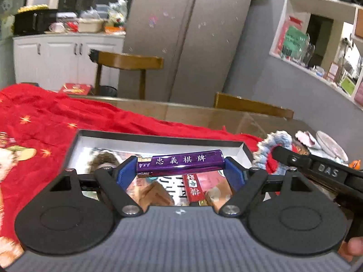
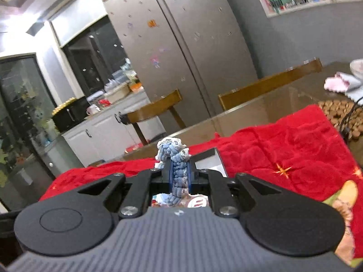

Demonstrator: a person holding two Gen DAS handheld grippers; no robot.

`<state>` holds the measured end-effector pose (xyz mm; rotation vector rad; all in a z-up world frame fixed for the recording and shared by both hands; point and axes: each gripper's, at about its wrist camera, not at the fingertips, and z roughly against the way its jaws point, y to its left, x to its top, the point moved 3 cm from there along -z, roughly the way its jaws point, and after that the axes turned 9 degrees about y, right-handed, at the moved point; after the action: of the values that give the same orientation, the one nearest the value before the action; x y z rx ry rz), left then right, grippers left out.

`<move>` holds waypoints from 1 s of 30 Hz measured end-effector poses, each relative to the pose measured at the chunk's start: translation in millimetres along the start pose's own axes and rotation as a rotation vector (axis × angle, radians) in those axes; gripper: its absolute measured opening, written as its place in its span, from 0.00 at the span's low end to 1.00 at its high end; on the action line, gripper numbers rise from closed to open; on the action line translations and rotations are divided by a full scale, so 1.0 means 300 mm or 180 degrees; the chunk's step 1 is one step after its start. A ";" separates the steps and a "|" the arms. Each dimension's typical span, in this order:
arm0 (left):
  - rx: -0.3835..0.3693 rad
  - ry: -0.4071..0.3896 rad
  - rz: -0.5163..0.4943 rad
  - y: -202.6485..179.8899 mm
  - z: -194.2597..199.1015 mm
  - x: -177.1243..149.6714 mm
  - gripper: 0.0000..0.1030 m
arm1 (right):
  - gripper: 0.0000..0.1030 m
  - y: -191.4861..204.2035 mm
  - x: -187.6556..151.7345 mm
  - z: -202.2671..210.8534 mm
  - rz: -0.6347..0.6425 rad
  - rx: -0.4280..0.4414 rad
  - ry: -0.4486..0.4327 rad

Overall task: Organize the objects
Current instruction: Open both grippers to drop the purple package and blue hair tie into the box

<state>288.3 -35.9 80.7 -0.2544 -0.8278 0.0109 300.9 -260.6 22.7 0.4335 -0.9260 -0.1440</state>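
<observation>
the left gripper (image 1: 180, 166) holds a purple lighter (image 1: 180, 163) by its two ends, one blue pad (image 1: 124, 174) on each end, so the long axis of the lighter lies across the jaws, from side to side. the jaws stand rather wide, because they span the whole length of the lighter. below and just beyond the lighter is the open box (image 1: 246, 150), a shallow box with dark rim and pale inner walls, and some printed cards or packets already lie in it. the lighter hangs over the near part of the box and looks apart from the contents, but i cannot tell how high.

the right gripper (image 2: 180, 176) is closed narrow on a blue and white scrunchie (image 2: 174, 156), which stands up between the pads. in the left view this scrunchie (image 1: 271, 146) is at the right edge of the box, just beside its right corner, over the red cloth (image 1: 34, 122) or the rim. in the right view, the corner of the box (image 2: 219, 158) shows just behind the jaws.

so the left gripper is nearer to the inside of the box. i judge the next move is straight down, with the long axis of the lighter along the near wall of the box; the right gripper must go a little toward the box centre.
</observation>
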 end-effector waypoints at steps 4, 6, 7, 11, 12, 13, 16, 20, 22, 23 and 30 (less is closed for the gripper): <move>-0.0059 0.0178 0.0027 0.017 -0.135 0.017 0.82 | 0.13 -0.031 -0.021 -0.093 -0.0013 -0.0109 0.0205; 0.0000 0.0199 0.0002 0.017 -0.169 0.011 0.82 | 0.13 -0.040 -0.035 -0.115 0.0051 -0.0133 0.0293; 0.0052 0.0192 -0.0018 0.017 -0.181 0.006 0.82 | 0.13 -0.039 -0.041 -0.118 0.0085 -0.0158 0.0300; 0.0184 0.0145 -0.0097 0.007 -0.196 -0.016 0.82 | 0.13 -0.036 -0.053 -0.127 0.0141 -0.0110 0.0353; 0.0184 0.0148 -0.0110 0.005 -0.201 -0.022 0.82 | 0.13 -0.037 -0.058 -0.133 0.0128 -0.0095 0.0389; 0.0192 0.0169 -0.0133 0.003 -0.206 -0.029 0.82 | 0.13 -0.038 -0.060 -0.139 0.0122 -0.0092 0.0430; 0.0244 0.0225 -0.0187 -0.004 -0.226 -0.046 0.82 | 0.13 -0.031 -0.067 -0.163 0.0197 -0.0220 0.0497; 0.0326 0.0276 -0.0185 0.006 -0.247 -0.061 0.82 | 0.14 -0.022 -0.077 -0.161 0.0310 -0.0240 0.0487; 0.0331 0.0282 -0.0187 0.004 -0.247 -0.063 0.82 | 0.14 -0.024 -0.079 -0.159 0.0307 -0.0225 0.0471; 0.0322 0.0283 -0.0178 0.005 -0.247 -0.065 0.82 | 0.16 -0.024 -0.079 -0.158 0.0320 -0.0213 0.0467; 0.0374 0.0343 -0.0116 0.010 -0.258 -0.073 0.83 | 0.49 -0.018 -0.071 -0.145 0.0295 -0.0113 0.0433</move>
<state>330.0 -52.2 13.8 -0.1280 -0.7217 0.0114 323.3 -246.0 -18.2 0.3624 -0.8069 -0.0457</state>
